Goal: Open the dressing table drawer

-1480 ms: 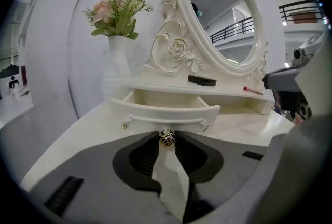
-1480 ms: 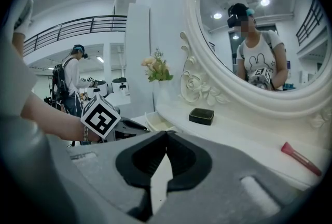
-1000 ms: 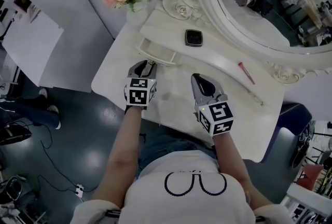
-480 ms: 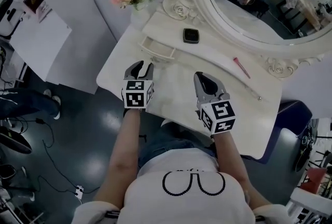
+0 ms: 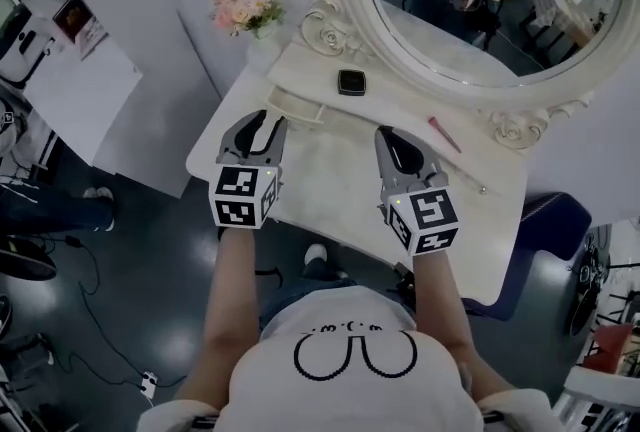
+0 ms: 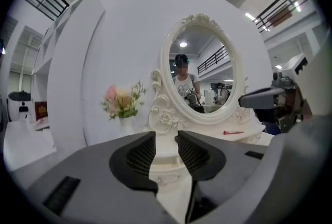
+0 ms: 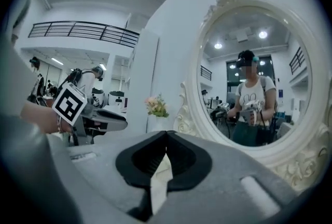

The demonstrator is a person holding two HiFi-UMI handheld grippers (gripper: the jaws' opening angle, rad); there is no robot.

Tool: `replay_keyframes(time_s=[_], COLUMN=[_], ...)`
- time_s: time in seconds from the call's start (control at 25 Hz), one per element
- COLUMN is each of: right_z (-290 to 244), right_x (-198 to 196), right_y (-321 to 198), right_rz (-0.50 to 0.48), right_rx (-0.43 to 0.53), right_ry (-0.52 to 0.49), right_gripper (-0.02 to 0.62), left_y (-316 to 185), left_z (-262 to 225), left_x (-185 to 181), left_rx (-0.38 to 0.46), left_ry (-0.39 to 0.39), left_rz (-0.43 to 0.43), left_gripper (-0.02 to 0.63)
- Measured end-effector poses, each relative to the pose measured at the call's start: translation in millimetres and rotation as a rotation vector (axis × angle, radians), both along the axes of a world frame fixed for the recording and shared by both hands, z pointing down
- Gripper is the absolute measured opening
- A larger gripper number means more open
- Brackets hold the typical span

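Left gripper point(image 5: 263, 123) jaws apart, lined up near the drawer point(image 5: 292, 106); I'd grab its front, pull straight; right gripper point(image 5: 393, 136) jaws together.

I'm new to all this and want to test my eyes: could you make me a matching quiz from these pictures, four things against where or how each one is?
Things:
1. left gripper
2. right gripper
3. flowers
4. black case

Places or states:
A. left of the mirror
B. fingers closed
C. fingers apart
D. on the shelf under the mirror

Pairs: 1-C, 2-B, 3-A, 4-D.
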State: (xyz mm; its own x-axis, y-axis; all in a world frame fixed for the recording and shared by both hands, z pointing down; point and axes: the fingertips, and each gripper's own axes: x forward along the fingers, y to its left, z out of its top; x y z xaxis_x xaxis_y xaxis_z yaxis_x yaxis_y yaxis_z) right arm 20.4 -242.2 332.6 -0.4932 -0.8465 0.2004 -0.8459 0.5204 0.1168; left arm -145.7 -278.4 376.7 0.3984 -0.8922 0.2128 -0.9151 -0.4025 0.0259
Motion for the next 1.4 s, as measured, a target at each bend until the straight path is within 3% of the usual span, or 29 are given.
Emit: replay_keyframes(time_s=[0.32, 0.36, 0.4, 0.44, 0.8, 1.4], right_z=[-91, -97, -102, -105, -113, -105], right_x=[5, 4, 5, 6, 13, 33], right_y=[11, 14, 17, 19, 28, 28], right_rz=[0.000, 0.000, 0.001, 0.002, 0.008, 0.033], right_rx=[0.227, 0.245, 0.257, 0.264, 0.273, 0.253], right_ry=[0.012, 0.015, 0.017, 0.019, 0.012, 0.016], right_gripper=[0.000, 0.000, 0.000, 0.000, 0.000, 0.000], left_y=[18, 21, 24, 27, 36, 35], left_z=[-111, -120, -127, -133, -147, -146], left_x=[-5, -2, 1, 4, 10, 23], left_rx=[0.285, 0.312, 0.333, 0.345, 0.358, 0.349], left_ry=[-0.013, -0.022, -0.027, -0.029, 0.004, -0.004], left_rz=[-0.035, -0.024, -0.017, -0.015, -0.025, -0.016], left_gripper=[0.132, 0.096, -0.003, -0.003, -0.003, -0.003])
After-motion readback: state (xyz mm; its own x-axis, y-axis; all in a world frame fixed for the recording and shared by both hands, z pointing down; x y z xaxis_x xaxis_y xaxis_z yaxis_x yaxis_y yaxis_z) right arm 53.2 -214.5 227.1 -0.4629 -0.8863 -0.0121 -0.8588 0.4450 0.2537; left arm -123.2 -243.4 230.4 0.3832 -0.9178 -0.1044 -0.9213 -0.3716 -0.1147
